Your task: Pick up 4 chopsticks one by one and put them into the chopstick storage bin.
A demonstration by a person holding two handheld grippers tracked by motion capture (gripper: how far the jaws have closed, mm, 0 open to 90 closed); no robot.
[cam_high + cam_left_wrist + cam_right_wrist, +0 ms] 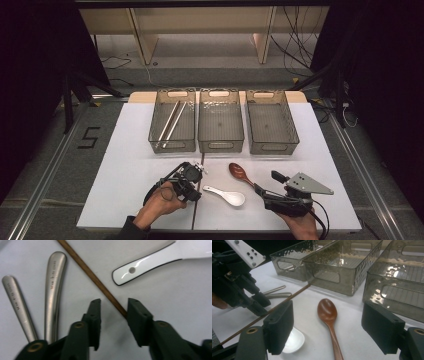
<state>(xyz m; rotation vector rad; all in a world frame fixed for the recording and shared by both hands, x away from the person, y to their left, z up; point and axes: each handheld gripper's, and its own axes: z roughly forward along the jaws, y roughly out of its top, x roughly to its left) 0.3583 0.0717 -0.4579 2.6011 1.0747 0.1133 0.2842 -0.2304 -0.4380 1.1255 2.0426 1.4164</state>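
Left gripper view: two metal handles [53, 290] are seen at left, and the thin brown chopstick [92, 277] is caught lower centre between the left gripper [113, 311]'s parted, non-pressing jaws. A roll-away is risked. At right, the right gripper [327, 327] is held wide, empty.

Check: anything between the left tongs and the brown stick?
Nothing visible. The left tongs stand open astride the near end of the brown stick. Two metal handles lie to one side, the white spoon to the other, both clear of it.
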